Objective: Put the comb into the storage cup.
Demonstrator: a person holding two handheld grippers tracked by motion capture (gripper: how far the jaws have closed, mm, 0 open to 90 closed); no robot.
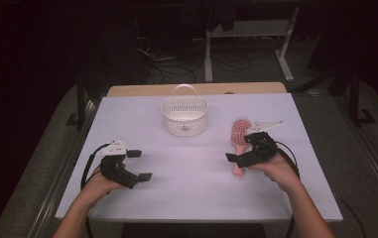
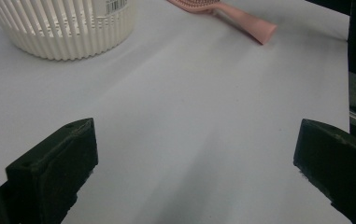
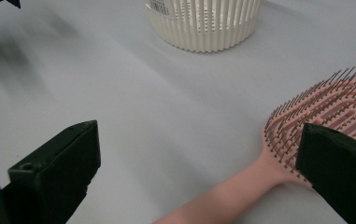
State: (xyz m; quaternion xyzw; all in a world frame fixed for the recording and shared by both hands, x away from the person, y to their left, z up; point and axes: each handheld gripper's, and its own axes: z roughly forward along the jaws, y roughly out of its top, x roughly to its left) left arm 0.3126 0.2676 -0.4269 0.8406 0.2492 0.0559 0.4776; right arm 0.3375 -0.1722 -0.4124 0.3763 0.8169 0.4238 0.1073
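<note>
The right gripper [image 1: 239, 151] has its jaws wide apart, holding nothing; the pink hairbrush [image 3: 306, 135] lies between them, its handle running toward the gripper, its head partly hidden behind one jaw; ahead stands the white basket [image 3: 203, 23], its top cut off. The left gripper [image 1: 141, 165] is likewise spread wide, over bare table [image 2: 189, 116].

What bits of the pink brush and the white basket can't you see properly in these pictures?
- Pink brush: in the high view the right gripper covers part of its handle.
- Pink brush: in the right gripper view a black jaw hides part of the head, and the bottom edge cuts off the handle.
- White basket: the left gripper view's top edge cuts it off.
- Its label is too small to read.
</note>
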